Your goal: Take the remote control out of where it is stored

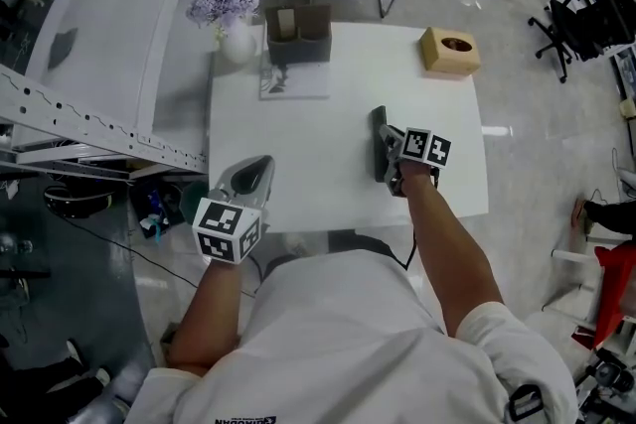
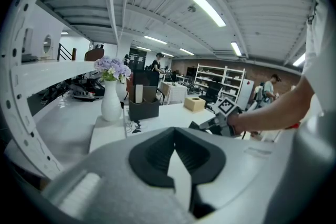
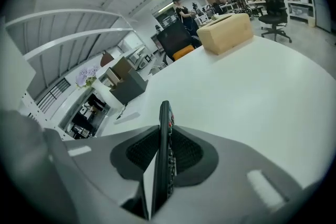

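The remote control (image 3: 165, 120) was clamped on edge between the pads of the right tongs (image 3: 166, 157), its far end jutting past their tips over the white counter (image 1: 328, 144). It was held well apart from the dark holder (image 1: 298, 35) at the counter's far edge, beside which a white vase of purple flowers (image 1: 231, 20) was set. The left tongs (image 1: 258, 169) were seen pressed together, nothing between them, at the counter's near left edge.
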`<state>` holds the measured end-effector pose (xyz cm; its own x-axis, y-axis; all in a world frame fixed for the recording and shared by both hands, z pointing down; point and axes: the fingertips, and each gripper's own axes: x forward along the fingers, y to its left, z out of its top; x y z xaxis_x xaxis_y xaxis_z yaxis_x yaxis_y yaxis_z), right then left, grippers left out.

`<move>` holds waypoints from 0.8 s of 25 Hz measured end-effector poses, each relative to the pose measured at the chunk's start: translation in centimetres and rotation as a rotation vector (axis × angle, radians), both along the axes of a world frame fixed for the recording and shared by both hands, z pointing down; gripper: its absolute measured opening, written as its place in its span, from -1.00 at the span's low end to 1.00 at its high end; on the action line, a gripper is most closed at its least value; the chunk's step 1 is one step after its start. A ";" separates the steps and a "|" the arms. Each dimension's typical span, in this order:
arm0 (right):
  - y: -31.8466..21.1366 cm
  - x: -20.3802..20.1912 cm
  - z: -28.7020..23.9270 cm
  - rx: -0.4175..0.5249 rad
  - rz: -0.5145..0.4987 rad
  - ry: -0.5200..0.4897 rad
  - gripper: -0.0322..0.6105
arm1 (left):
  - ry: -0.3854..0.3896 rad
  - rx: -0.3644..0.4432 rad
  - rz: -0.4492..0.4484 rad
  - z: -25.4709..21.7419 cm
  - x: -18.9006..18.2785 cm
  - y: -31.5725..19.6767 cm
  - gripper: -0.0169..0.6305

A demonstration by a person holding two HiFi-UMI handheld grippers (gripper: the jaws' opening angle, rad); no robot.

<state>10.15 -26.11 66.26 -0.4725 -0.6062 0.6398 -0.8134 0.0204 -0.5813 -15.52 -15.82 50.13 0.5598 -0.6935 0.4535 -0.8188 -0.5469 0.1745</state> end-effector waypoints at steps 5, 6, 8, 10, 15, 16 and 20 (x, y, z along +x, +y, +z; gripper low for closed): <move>0.5 1.1 0.8 -0.013 0.004 0.044 -0.64 | 0.001 0.000 0.001 0.0 0.1 0.0 -0.95; 0.7 1.3 1.0 -0.015 0.004 0.046 -0.63 | 0.000 -0.002 0.002 0.0 0.1 0.0 -0.95; 0.9 1.6 1.4 -0.019 0.012 0.048 -0.62 | -0.001 -0.004 0.002 0.0 0.1 0.2 -0.95; 1.0 2.0 1.7 -0.024 0.024 0.055 -0.61 | -0.001 -0.004 0.003 0.0 0.0 0.3 -0.95; 1.0 2.6 1.8 -0.015 0.025 0.083 -0.58 | 0.001 -0.003 -0.001 0.0 -0.2 0.4 -0.95; 1.0 2.6 1.7 -0.008 0.023 0.091 -0.58 | 0.006 -0.003 -0.002 -0.1 -0.2 0.4 -0.95; 1.0 2.5 0.2 0.052 -0.007 0.167 -0.61 | 0.039 -0.008 -0.015 -0.5 -0.6 0.4 -0.95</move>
<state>12.64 -25.07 66.47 -0.3671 -0.6376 0.6772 -0.8981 0.0536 -0.4364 -16.14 -15.40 49.61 0.5664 -0.6984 0.4375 -0.8196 -0.5328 0.2107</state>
